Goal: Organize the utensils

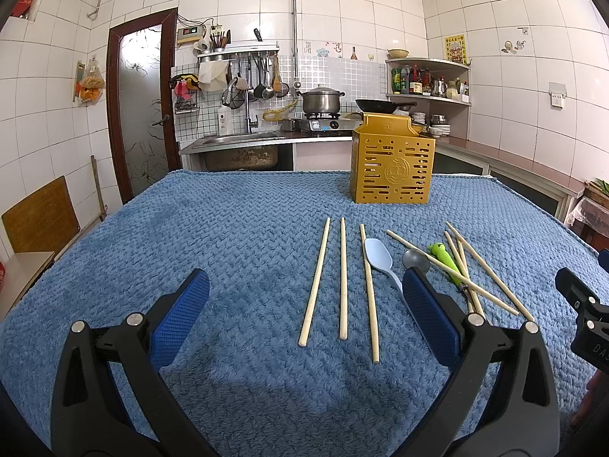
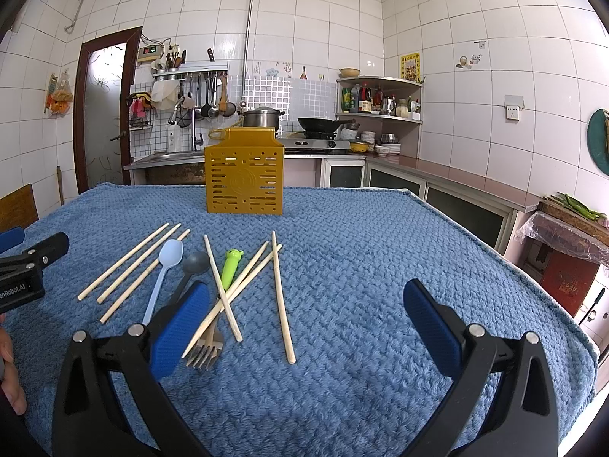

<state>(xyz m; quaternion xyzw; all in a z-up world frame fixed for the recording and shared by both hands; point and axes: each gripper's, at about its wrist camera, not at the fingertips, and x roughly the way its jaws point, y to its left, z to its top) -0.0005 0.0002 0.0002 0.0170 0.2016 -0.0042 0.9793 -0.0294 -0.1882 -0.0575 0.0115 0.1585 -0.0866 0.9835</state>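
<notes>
A yellow slotted utensil holder (image 1: pixel 392 163) (image 2: pixel 244 179) stands at the far side of a blue blanket (image 1: pixel 228 228) (image 2: pixel 361 266). Three wooden chopsticks (image 1: pixel 343 278) (image 2: pixel 129 262) lie side by side. Beside them lie a light blue spoon (image 1: pixel 378 259) (image 2: pixel 163 270), a dark grey spoon (image 1: pixel 416 259) (image 2: pixel 194 266), a green-handled fork (image 1: pixel 447 261) (image 2: pixel 230 270) and several crossed chopsticks (image 1: pixel 487 270) (image 2: pixel 281 297). My left gripper (image 1: pixel 304 285) is open and empty just above the blanket, short of the three chopsticks. My right gripper (image 2: pixel 304 297) is open and empty, its left finger beside the fork.
Behind the table are a sink (image 1: pixel 236 141), a stove with a pot (image 1: pixel 319 101) and a wok (image 2: pixel 323 123), and a corner shelf of bottles (image 2: pixel 377 103). A wooden chair (image 1: pixel 38 224) stands at the left. A counter (image 2: pixel 475 182) runs along the right wall.
</notes>
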